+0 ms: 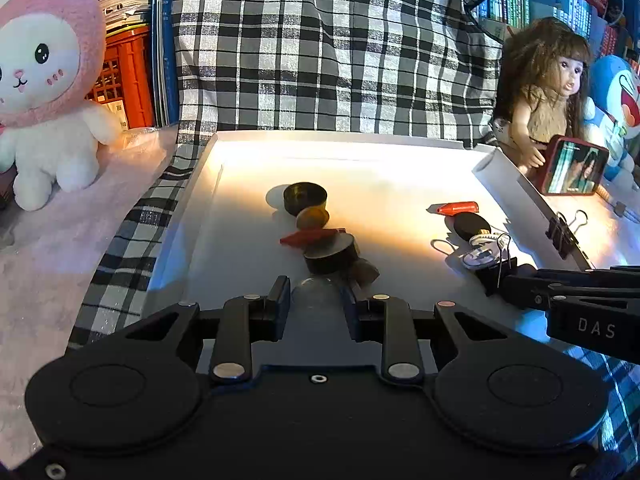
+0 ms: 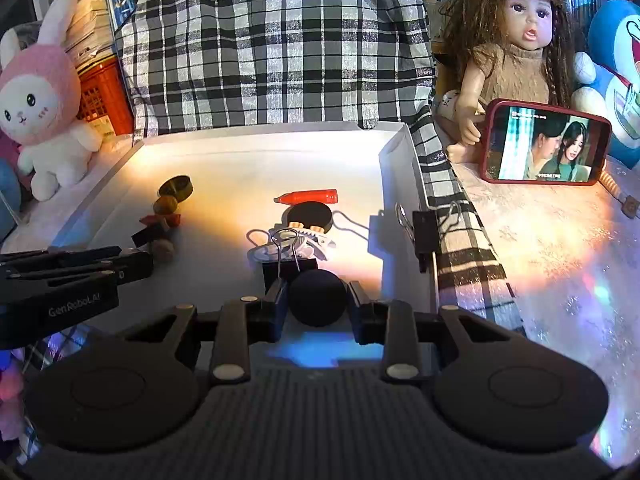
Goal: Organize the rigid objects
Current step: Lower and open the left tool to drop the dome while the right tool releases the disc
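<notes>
A white tray (image 1: 380,168) holds two groups of small pieces. The left row runs from a black ring (image 1: 305,198) past a brown knob (image 1: 313,217) and a red cone (image 1: 310,237) to a black disc (image 1: 332,256). My left gripper (image 1: 316,300) is at the near end of this row, shut on a clear round piece (image 1: 316,290). The right group has a red cone (image 2: 308,197), a black disc (image 2: 310,216) and a binder clip (image 2: 290,268). Just in front of that clip, my right gripper (image 2: 316,304) is shut on a dark round disc (image 2: 318,298).
Another binder clip (image 2: 426,232) is clamped on the tray's right wall. A checked cloth (image 2: 280,48) hangs behind the tray. A bunny plush (image 1: 44,92) stands to the left. On the right, a doll (image 2: 520,40) sits behind a phone (image 2: 546,142).
</notes>
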Motion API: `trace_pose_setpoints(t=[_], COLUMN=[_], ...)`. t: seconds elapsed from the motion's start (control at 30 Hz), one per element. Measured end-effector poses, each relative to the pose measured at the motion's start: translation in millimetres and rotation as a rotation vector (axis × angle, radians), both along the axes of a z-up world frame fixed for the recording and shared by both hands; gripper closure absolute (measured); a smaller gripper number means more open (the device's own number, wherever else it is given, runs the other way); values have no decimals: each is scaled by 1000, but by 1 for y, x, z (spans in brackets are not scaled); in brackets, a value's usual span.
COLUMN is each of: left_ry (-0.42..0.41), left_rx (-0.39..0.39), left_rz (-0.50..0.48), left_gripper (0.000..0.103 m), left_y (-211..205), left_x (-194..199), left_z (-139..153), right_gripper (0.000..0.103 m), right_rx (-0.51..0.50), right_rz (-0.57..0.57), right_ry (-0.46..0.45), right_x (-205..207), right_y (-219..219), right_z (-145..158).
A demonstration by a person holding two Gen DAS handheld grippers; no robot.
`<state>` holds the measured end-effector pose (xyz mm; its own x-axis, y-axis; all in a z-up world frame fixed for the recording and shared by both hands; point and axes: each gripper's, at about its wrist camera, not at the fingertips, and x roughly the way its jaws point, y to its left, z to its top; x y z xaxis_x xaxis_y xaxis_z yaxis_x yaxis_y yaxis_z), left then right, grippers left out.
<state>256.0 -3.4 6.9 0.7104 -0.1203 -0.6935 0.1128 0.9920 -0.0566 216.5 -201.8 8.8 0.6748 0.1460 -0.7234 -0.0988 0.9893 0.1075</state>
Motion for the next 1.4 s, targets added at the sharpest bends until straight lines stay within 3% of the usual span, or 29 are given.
trace_pose_setpoints(t=[0.8,0.87,0.93,1.27,1.4], left_ry=[-50,-50,-49,-45,-52], left_rx=[14,12,11,16,2], left_rz=[16,13,11,10,22], left_gripper=[75,72,64,46,34], left_y=[-1,-1,-2,-2,1], left_x=[14,14,13,7,3], left_z=[-6,-6,-6,-5,-2], right_gripper=[62,61,51,36,31], right_rx=[-17,-19,-24,-40,-46], right_rz=[-2,1,2,16,20], right_ry=[-39,-43,-46,-68,-80], right_x=[19,18,18,10,7], right_y=[0,0,0,3,4], right_z=[-1,-1,-1,1,7])
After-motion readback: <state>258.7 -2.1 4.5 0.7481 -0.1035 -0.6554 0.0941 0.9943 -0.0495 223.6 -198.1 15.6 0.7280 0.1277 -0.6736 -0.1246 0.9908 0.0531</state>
